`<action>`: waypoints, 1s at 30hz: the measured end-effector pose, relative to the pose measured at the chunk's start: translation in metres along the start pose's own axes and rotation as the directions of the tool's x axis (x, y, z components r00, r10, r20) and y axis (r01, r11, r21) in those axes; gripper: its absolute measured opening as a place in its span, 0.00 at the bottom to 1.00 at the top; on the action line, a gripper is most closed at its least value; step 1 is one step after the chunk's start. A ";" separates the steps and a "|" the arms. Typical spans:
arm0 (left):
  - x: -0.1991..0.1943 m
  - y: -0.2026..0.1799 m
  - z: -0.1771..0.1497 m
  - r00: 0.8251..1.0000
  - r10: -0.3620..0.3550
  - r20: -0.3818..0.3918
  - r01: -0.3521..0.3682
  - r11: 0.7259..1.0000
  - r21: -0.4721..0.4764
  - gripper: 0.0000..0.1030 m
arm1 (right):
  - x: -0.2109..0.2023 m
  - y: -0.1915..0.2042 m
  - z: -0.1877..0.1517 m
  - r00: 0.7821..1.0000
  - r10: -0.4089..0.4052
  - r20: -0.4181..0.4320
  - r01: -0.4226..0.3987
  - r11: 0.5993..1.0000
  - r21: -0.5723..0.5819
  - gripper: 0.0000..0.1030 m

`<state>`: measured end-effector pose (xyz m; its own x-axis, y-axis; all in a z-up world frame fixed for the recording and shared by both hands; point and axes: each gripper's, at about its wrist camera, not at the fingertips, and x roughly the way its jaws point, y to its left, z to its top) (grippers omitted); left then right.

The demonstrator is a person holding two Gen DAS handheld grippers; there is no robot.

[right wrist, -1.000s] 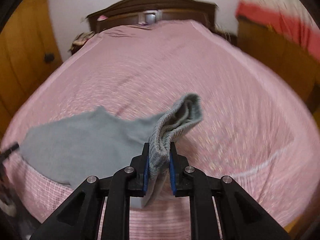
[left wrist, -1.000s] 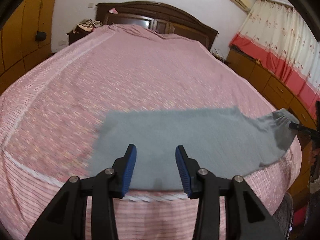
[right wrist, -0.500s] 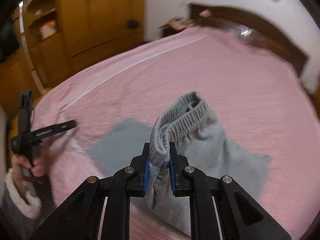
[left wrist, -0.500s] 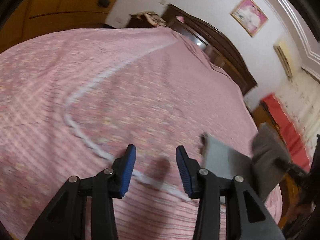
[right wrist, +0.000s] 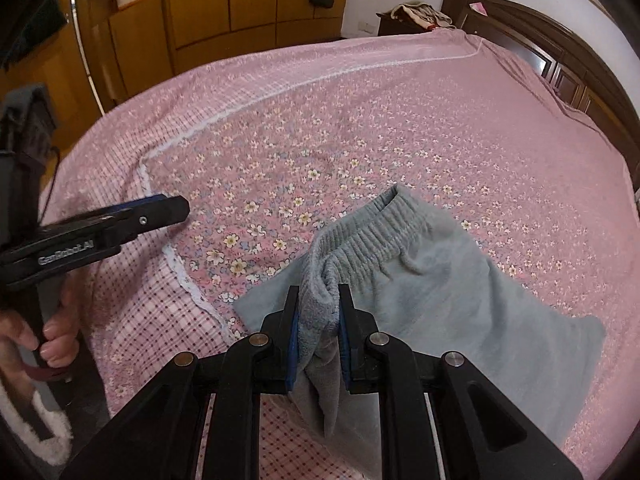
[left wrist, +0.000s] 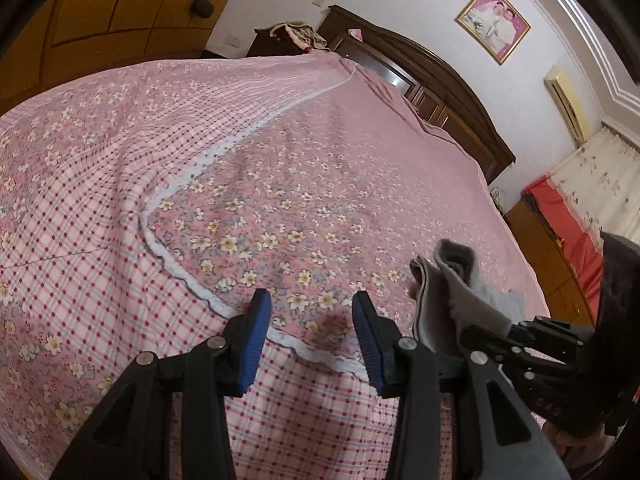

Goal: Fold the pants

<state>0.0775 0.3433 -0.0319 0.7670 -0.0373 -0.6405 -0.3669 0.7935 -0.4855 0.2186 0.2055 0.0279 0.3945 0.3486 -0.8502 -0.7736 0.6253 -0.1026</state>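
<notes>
Nearest, the right gripper point(right wrist: 319, 322) pinches the grey pants point(right wrist: 440, 292) by the ribbed waistband, the rest lying on the bed point(right wrist: 400, 128) near its edge. Leftward, the left gripper point(left wrist: 310, 312) hovers spread and empty. Likely mid-fold: next, lay the waistband across the legs.

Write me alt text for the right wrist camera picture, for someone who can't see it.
The right hand-held gripper is clamped on the ribbed waistband of grey fleece pants, which trail away across a pink floral bedspread. At left, the left hand-held gripper hovers over the bed, empty; wooden wardrobes and a dark headboard stand behind.
</notes>
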 end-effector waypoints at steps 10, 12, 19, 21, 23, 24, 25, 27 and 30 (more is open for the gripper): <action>-0.008 0.002 -0.012 1.000 0.000 0.003 0.000 1.000 -0.004 0.43 | -0.025 -0.004 -0.006 0.932 0.325 0.162 -0.338 0.940 0.054 0.35; -0.010 -0.005 -0.015 1.000 0.012 0.008 -0.012 1.000 0.020 0.43 | -0.043 -0.023 -0.014 0.897 0.380 0.224 -0.412 0.903 0.119 0.35; -0.030 -0.079 -0.025 0.995 -0.097 0.012 0.092 0.969 0.229 0.43 | -0.101 -0.135 -0.116 0.930 0.244 0.277 -0.333 0.879 0.343 0.39; -0.039 -0.118 -0.025 0.988 -0.157 0.015 0.145 0.944 0.296 0.44 | -0.110 -0.173 -0.149 0.937 0.212 0.277 -0.317 0.848 0.424 0.45; -0.039 -0.161 -0.026 0.976 -0.219 0.010 0.200 0.908 0.367 0.50 | -0.115 -0.217 -0.185 0.927 0.217 0.306 -0.355 0.769 0.532 0.56; -0.035 -0.177 -0.026 0.972 -0.235 -0.003 0.218 0.894 0.393 0.56 | -0.113 -0.235 -0.200 0.913 0.234 0.333 -0.393 0.722 0.569 0.58; -0.025 -0.196 -0.026 0.969 -0.245 -0.036 0.237 0.876 0.421 0.59 | -0.108 -0.257 -0.218 0.894 0.249 0.372 -0.439 0.655 0.615 0.62; 0.006 -0.218 -0.030 0.971 -0.213 -0.108 0.239 0.858 0.455 0.59 | -0.094 -0.280 -0.238 0.867 0.280 0.413 -0.496 0.567 0.657 0.64; 0.057 -0.212 -0.041 0.988 -0.010 -0.155 0.081 0.885 0.459 0.55 | -0.052 -0.293 -0.260 0.877 0.319 0.359 -0.477 0.502 0.721 0.64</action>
<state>0.1775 0.1485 0.0102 0.6796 -0.1393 -0.7202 -0.0203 0.9778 -0.2083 0.2959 -0.1773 -0.0316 0.2775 0.7558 -0.5932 -0.2188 0.6509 0.7270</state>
